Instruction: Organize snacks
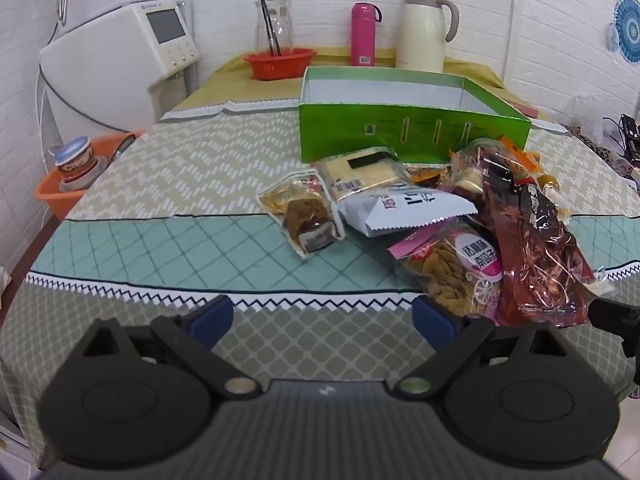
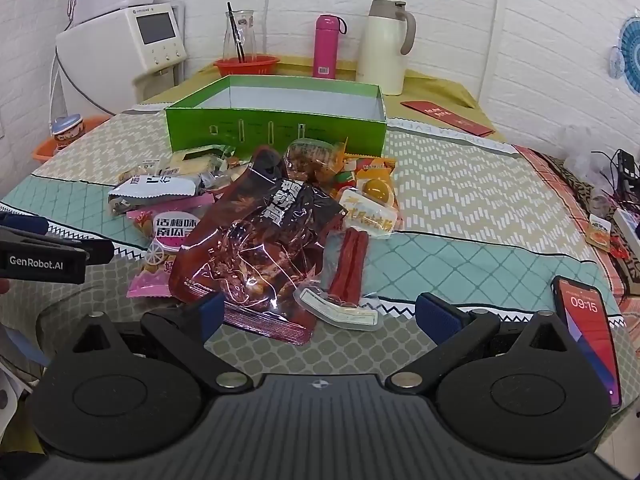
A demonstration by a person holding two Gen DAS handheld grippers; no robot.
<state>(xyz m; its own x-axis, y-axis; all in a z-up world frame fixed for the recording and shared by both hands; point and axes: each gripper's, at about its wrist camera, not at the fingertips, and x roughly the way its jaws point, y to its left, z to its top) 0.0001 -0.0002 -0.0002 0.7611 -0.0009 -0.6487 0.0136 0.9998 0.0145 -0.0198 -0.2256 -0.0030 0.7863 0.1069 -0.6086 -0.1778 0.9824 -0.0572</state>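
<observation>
I have both tongs spread wide and holding nothing, left tongs (image 1: 322, 316) and right tongs (image 2: 318, 314) low over the desk (image 1: 168, 168). The snack pile (image 2: 256, 232) lies at twelve o'clock of the right tongs, just before the open green box (image 2: 276, 128); a phone (image 2: 588, 332) lies at three o'clock.

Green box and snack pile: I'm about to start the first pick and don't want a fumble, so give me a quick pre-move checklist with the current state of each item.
1. Green box open, with no snack visible inside: ok.
2. Left gripper open and holding nothing: ok.
3. Right gripper open and holding nothing: ok.
4. Top packet free to lift: the dark red bag lies on top of the pile, nothing over it: ok.
5. Phone out of the right gripper's way: not ok, it sits close beside the right finger.
6. Packets under the pile intact: cannot tell, they overlap.
</observation>
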